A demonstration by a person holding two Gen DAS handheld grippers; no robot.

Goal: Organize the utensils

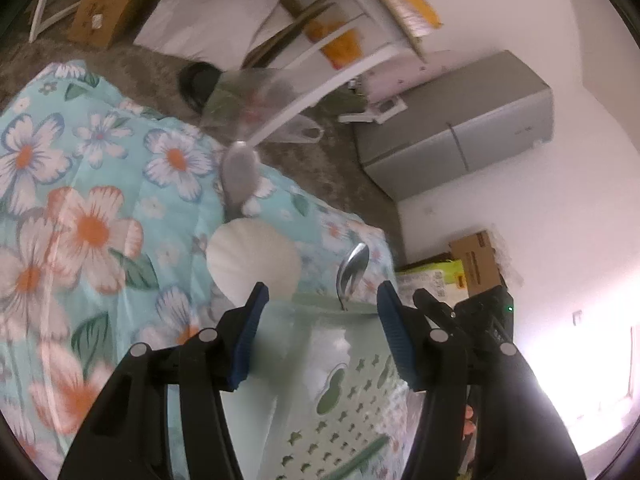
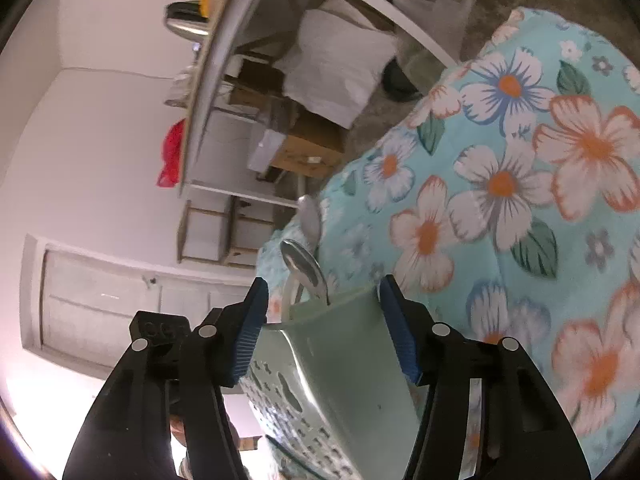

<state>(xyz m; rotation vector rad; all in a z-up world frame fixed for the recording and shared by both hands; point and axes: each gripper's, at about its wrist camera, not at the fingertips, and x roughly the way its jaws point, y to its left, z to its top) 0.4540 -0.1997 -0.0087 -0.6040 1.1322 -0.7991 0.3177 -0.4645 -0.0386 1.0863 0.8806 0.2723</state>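
My left claw (image 1: 320, 292) is clenched on the holder (image 1: 340, 380), a pale green, perforated tub. The tub fills the gap between my blue pads (image 1: 244, 340), and both pads lie against its walls, though that view is blurred. My right claw (image 2: 322, 284) grasps the same holder just beside the left one. There the grip is plain: one pad sits on the near wall and the other on the far corner of the rim. The black body of each claw shows at the edge of the other's view, so the two are close together.

The holder leans rather than standing upright, with its open mouth pointing away from me. It is over the floral cloth (image 1: 92, 200), but I cannot tell whether it rests on the cloth or hangs clear of it. A spoon (image 2: 308, 272) stands in the holder with its bowl up above the rim. A second spoon (image 2: 310, 216) shows just beyond the first, and I cannot tell what it stands in. A white plate (image 1: 252, 260) lies on the cloth just past the holder. Farther off are a grey fridge (image 1: 460, 132) and a white door (image 2: 100, 300).
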